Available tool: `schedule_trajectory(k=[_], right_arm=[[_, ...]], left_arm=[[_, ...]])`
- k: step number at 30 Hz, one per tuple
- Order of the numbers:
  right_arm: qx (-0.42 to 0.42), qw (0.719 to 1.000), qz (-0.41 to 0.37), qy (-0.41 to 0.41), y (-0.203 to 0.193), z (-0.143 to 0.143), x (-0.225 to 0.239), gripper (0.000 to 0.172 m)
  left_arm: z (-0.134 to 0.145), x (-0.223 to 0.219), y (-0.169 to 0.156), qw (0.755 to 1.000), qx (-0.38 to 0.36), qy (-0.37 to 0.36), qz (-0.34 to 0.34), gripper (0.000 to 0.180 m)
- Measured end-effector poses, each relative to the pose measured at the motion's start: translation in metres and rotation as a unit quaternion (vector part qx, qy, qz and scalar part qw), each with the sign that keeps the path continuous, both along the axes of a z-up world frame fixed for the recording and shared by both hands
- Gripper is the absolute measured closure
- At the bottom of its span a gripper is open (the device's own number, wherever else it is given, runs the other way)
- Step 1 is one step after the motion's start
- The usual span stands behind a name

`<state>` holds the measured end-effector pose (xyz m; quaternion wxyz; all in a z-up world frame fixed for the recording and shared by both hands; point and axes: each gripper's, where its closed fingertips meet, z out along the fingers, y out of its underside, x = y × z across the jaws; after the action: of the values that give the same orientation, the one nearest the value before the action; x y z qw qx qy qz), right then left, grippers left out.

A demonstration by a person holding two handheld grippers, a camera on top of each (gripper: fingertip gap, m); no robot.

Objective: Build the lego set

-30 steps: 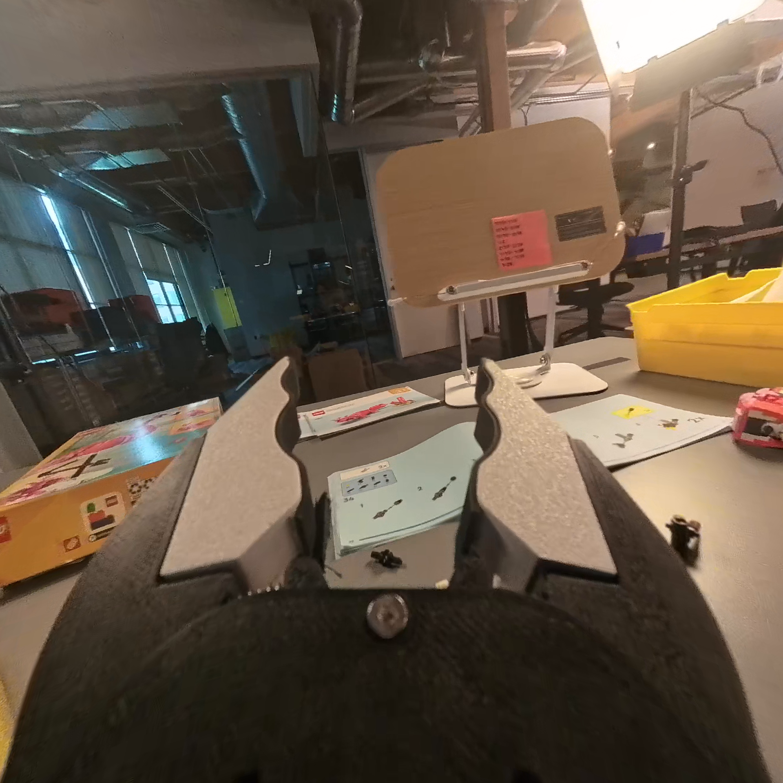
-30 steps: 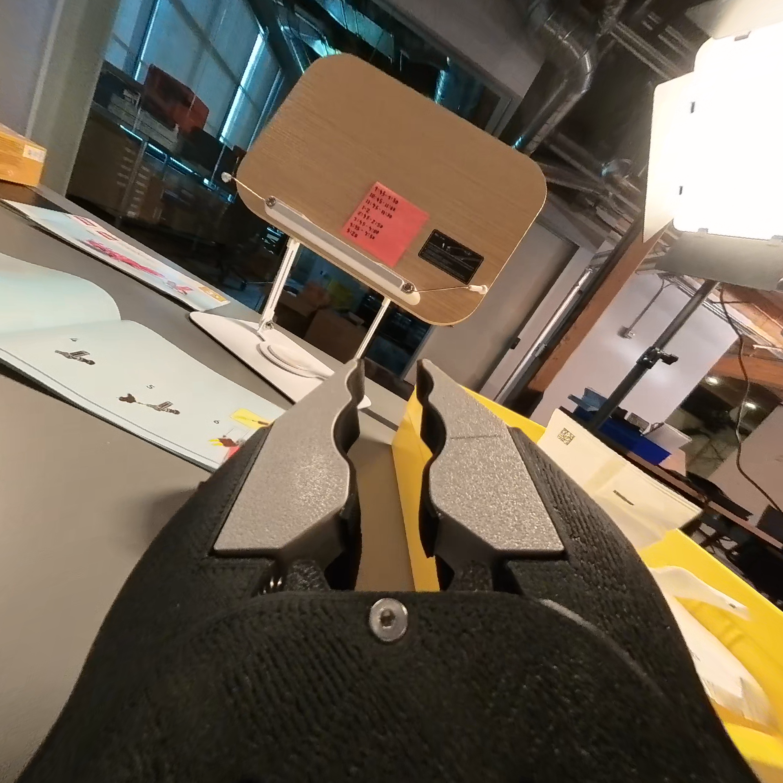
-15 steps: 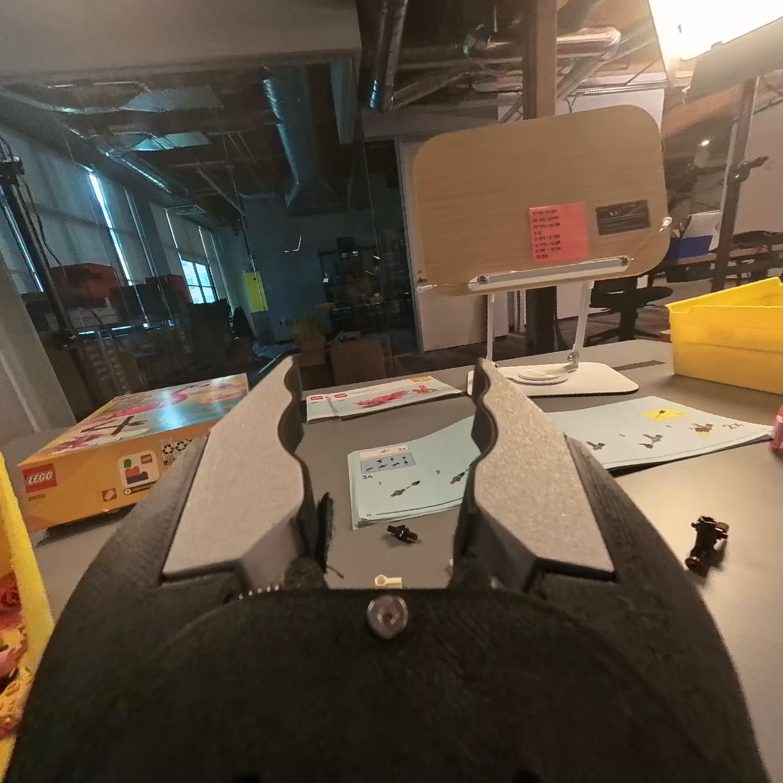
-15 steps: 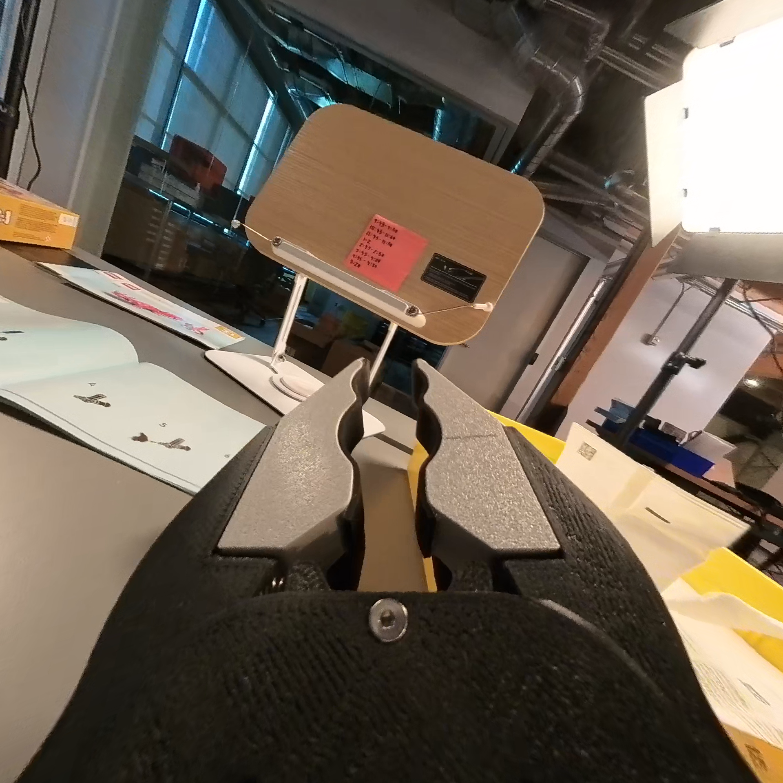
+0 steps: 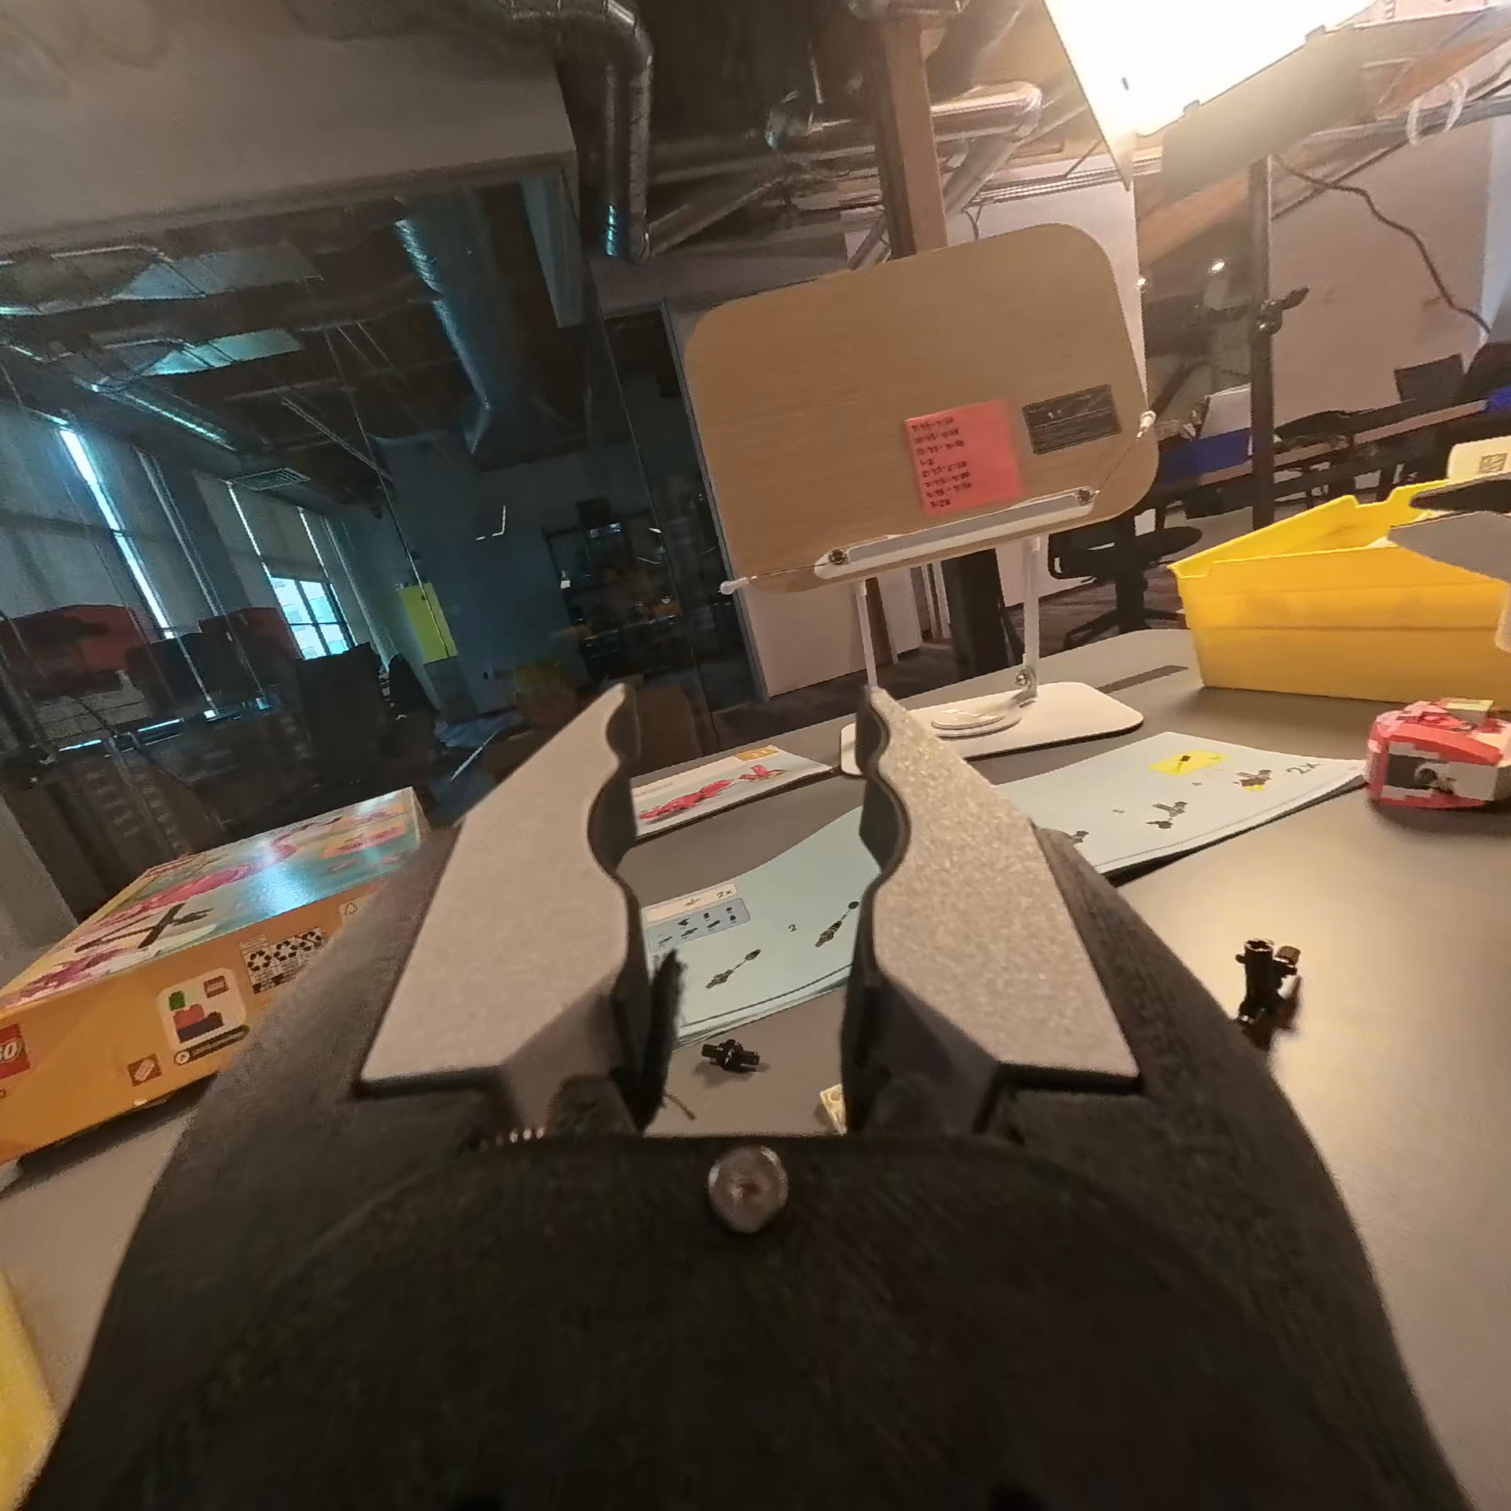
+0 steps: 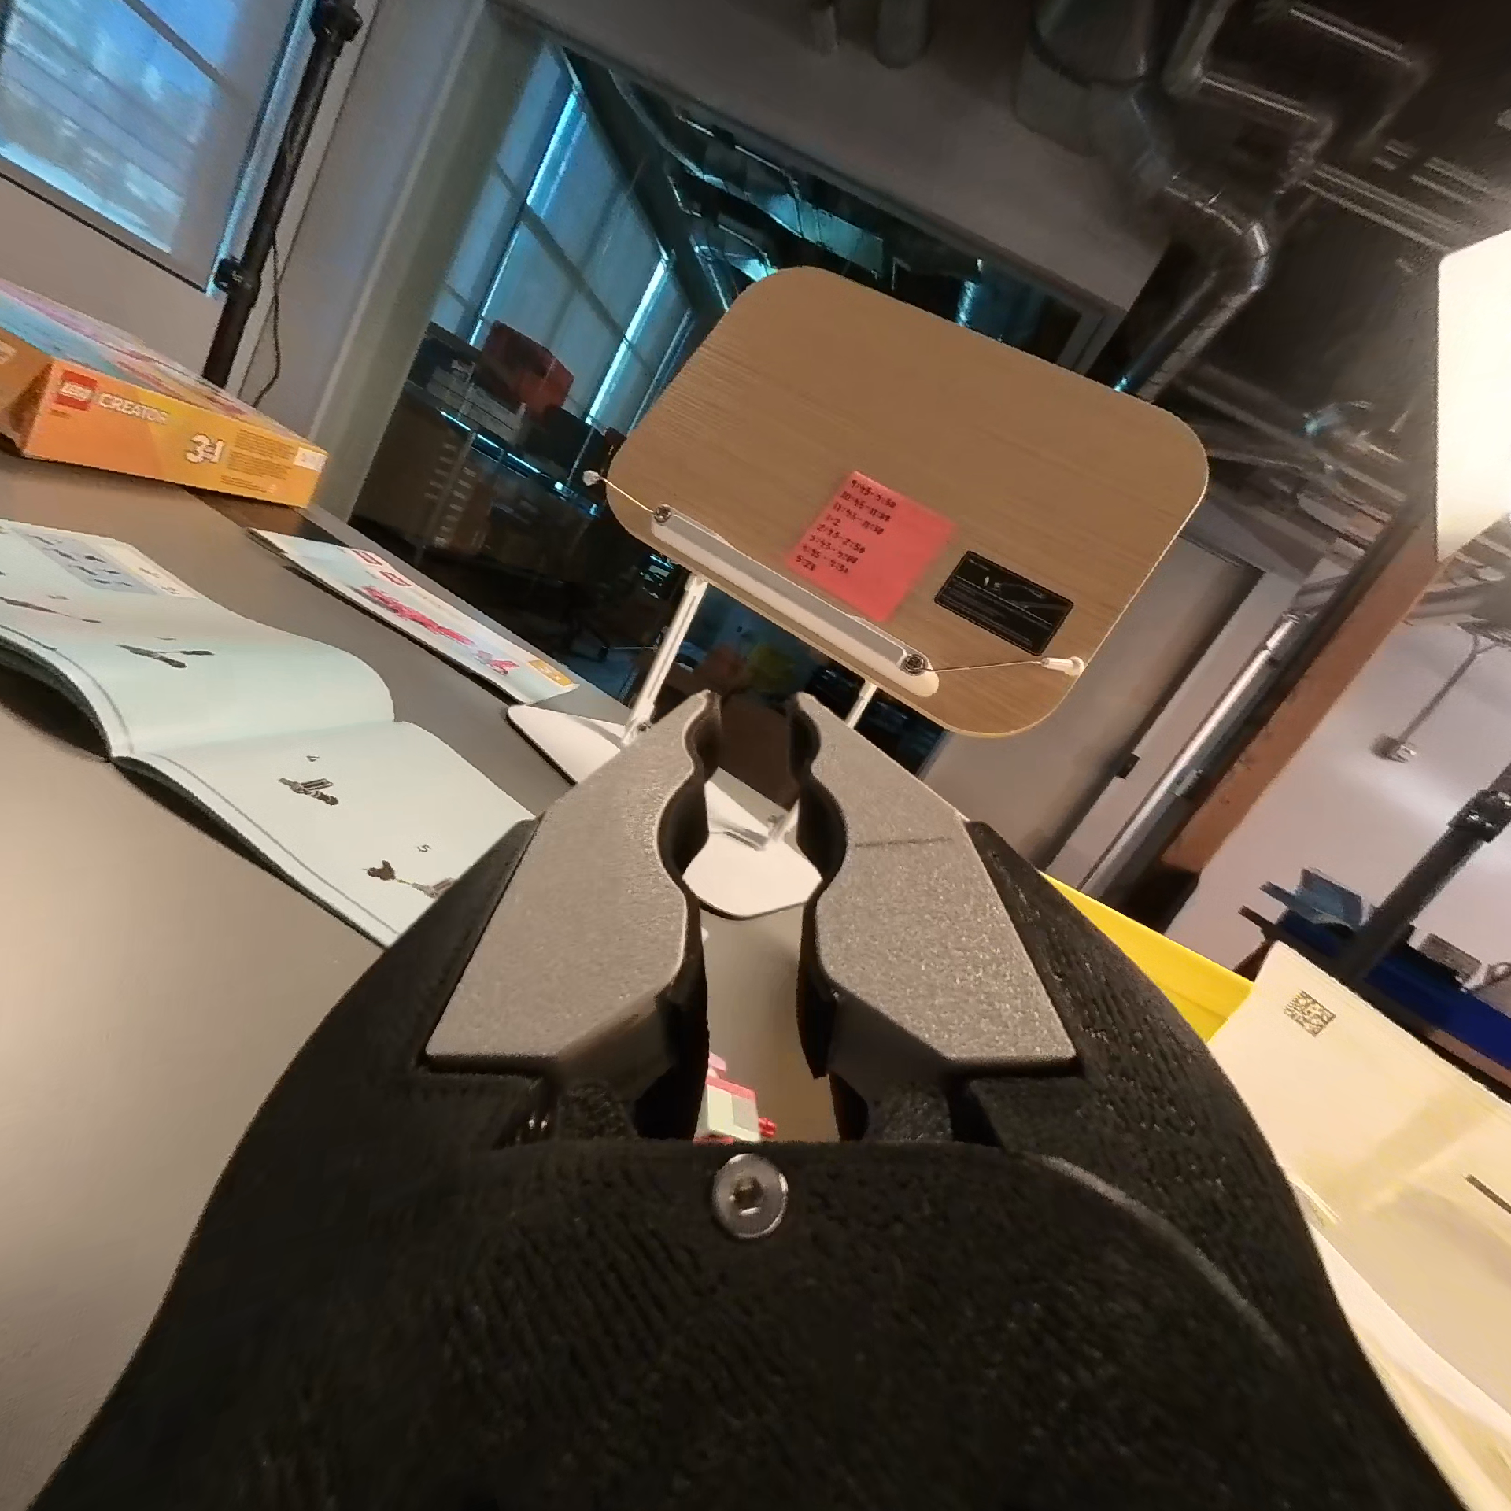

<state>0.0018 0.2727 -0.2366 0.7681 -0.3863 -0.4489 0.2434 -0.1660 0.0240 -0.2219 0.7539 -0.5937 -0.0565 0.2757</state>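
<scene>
My left gripper is open and empty, held low over the dark table. Below its jaws lie an open pale-blue instruction booklet, a small black piece and a tiny tan piece. More black pieces lie to the right. A red, pink and white brick model sits farther right. My right gripper has only a narrow gap between its fingertips, with nothing between them. A bit of the pink brick model shows on the table under its finger bases.
A wooden book stand on a white base stands at the back, also in the right wrist view. A yellow bin with white paper bags is at the right. An orange box lies left, a closed booklet behind. My left gripper is the nearer one to the tiny tan piece: about 15 cm, against 30 cm.
My left jaws have narrowed and stay empty. My right jaws have narrowed slightly, and that gripper has swung left, away from the yellow bin, so the pink model now shows beneath it.
</scene>
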Motion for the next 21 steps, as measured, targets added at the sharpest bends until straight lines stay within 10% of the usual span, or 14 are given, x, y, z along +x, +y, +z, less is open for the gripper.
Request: schedule_trajectory(k=[21], right_arm=[[-0.005,1.000,0.007,-0.007,-0.001,-0.003,-0.001,0.160]], left_arm=[[0.008,-0.008,-0.011,0.999,0.037,-0.024,0.012,0.137]])
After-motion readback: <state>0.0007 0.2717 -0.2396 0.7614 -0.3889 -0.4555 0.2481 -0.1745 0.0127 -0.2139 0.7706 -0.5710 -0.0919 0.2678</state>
